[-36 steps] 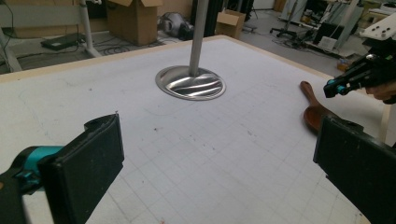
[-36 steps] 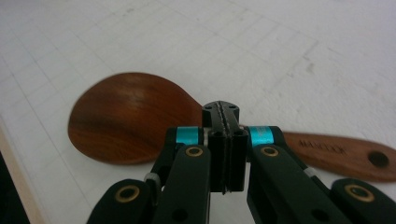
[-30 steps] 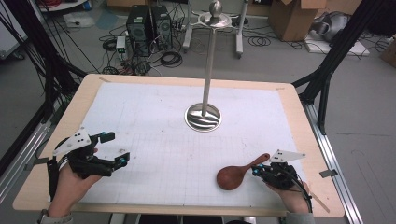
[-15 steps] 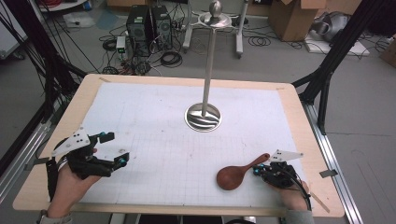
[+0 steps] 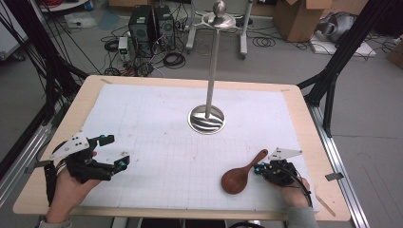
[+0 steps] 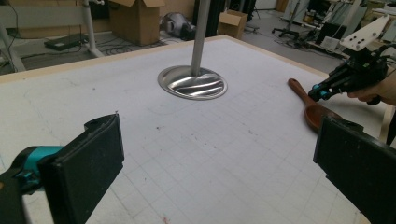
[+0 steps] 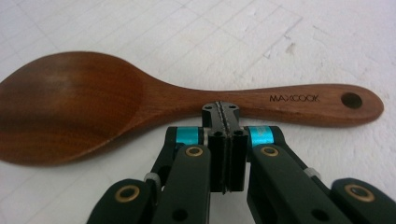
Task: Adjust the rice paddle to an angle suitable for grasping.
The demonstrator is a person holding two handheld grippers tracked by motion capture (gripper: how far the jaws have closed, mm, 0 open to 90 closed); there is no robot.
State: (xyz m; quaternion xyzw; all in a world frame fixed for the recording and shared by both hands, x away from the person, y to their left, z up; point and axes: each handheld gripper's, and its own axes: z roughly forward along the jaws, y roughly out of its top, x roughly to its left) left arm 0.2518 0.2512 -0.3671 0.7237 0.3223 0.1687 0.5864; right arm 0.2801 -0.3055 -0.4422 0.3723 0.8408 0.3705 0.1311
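A dark brown wooden spoon lies flat on the white gridded mat near the front right, with its bowl toward the front and its handle toward the back right. My right gripper is shut, with nothing between the jaws. In the right gripper view its tips rest against the near edge of the spoon at the handle's neck. My left gripper is held open at the front left over bare mat. The left gripper view has its black pads far apart, the spoon and the right gripper beyond.
A shiny metal stand with a round base and a tall pole rises from the middle of the mat. The wooden table edge frames the mat. Cables, computer towers and cardboard boxes lie on the floor behind.
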